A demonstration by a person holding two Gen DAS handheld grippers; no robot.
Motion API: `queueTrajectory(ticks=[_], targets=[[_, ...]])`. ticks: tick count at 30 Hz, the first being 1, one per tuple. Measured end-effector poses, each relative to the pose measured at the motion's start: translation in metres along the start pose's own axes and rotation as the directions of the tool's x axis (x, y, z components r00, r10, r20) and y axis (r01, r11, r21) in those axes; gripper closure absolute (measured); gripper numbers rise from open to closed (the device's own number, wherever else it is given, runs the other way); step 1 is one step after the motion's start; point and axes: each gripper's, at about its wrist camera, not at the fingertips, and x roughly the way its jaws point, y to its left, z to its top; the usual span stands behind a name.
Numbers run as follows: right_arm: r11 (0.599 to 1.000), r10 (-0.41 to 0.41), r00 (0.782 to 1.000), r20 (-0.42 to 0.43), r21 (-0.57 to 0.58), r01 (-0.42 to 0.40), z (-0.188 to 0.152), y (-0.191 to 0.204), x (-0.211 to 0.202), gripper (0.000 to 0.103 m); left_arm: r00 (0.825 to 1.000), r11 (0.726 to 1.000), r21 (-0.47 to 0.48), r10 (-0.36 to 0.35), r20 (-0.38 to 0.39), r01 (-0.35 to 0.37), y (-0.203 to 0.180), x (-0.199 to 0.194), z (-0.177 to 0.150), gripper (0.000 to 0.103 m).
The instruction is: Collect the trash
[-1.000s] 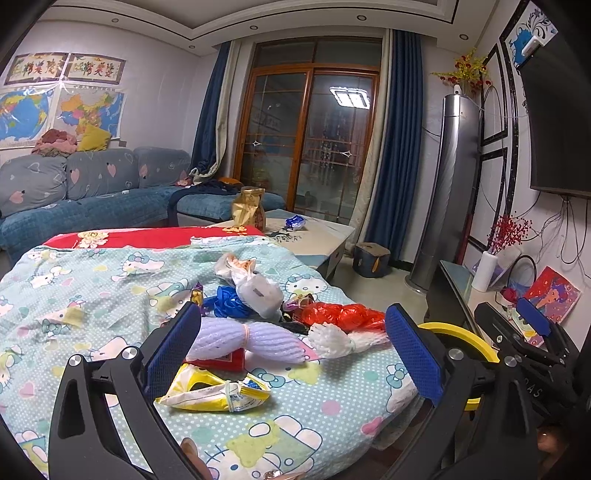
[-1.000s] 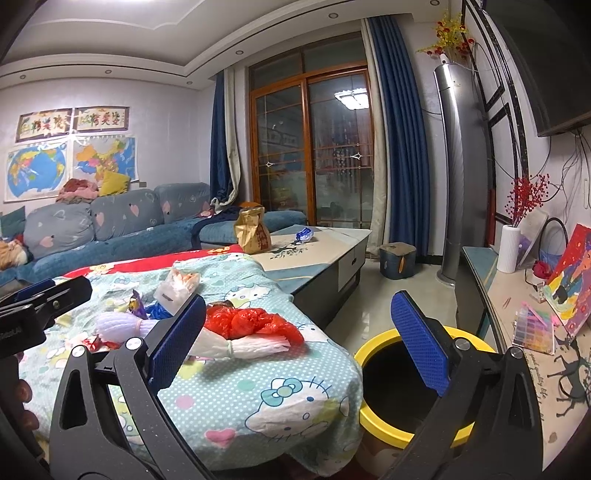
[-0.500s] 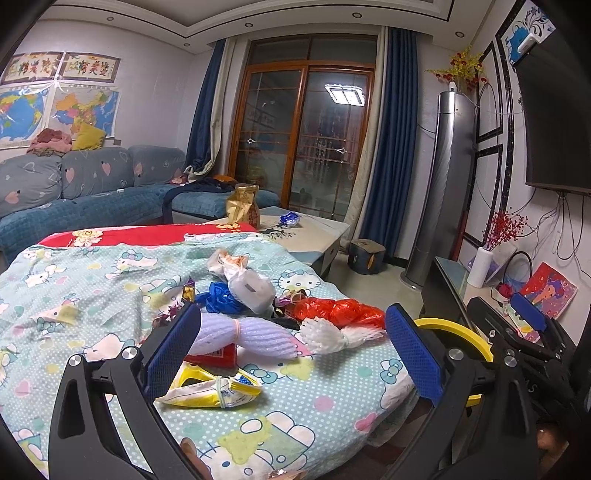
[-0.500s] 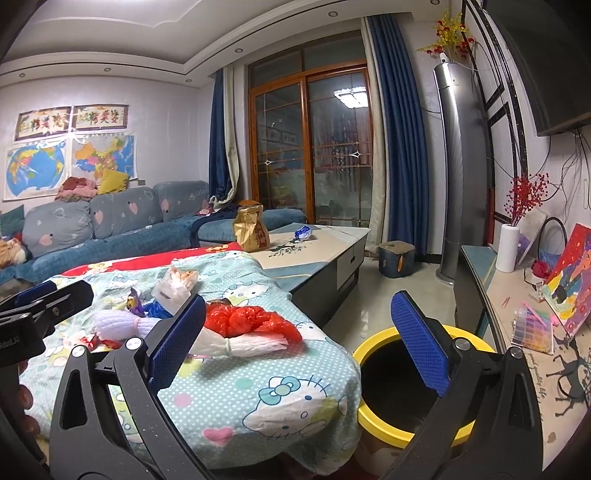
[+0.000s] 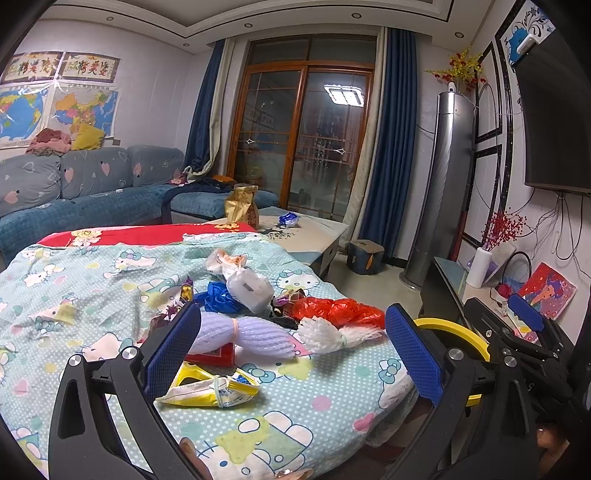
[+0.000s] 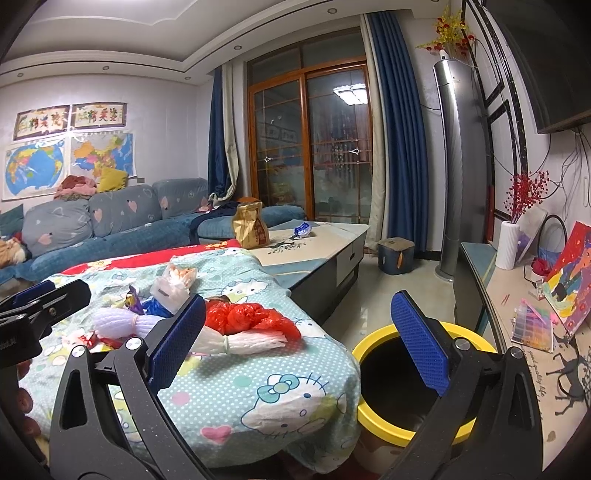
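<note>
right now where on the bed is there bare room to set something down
Bare sheet lies left of the trash pile, toward the red blanket, and along the near edge by the yellow bin. The middle is crowded around the red bag.

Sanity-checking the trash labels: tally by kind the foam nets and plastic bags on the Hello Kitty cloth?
Foam fruit nets: 2, a lilac foam net and a white foam net
Crumpled plastic bags: 3, a red plastic bag, a blue plastic bag and a white plastic bag
Total: 5

Room evenly lit by recessed ceiling spotlights point(image 5: 356, 15); rectangular ceiling lamp reflected in dark glass door point(image 5: 345, 96). Soft shadows, mild bluish cast. Strong fisheye bending, black vignette corners. Focus sharp.
</note>
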Motion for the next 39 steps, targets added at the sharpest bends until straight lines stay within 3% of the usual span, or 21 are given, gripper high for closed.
queueTrajectory(ticks=[11,27,32,36,39], targets=[[0.998,0.057,0.996,-0.071,-0.005,-0.058,0.002,0.002,0.019,0.011,0.999,0.999,-0.019,0.031,-0.039,-0.032,0.012,0.016,-0.003,0.006],[0.98,0.178,0.967,-0.183,-0.062,-0.192,0.013,0.034,0.067,0.011,0.991,0.988,-0.087,0.123,-0.057,-0.128,0.073,0.037,0.008,0.006],[0.974,0.198,0.953,-0.228,-0.06,-0.217,0.019,0.034,0.092,0.011,0.992,0.989,-0.106,0.092,-0.082,-0.1,0.094,0.05,0.01,0.006],[0.976,0.192,0.943,-0.27,-0.046,-0.212,0.02,0.026,0.114,0.011,0.984,0.991,-0.097,0.073,-0.16,-0.09,0.102,0.073,0.008,0.006],[0.972,0.198,0.918,-0.343,-0.054,-0.23,0.016,0.019,0.134,0.011,0.976,0.992,-0.106,0.049,-0.21,-0.072,0.105,0.091,0.002,0.007]])
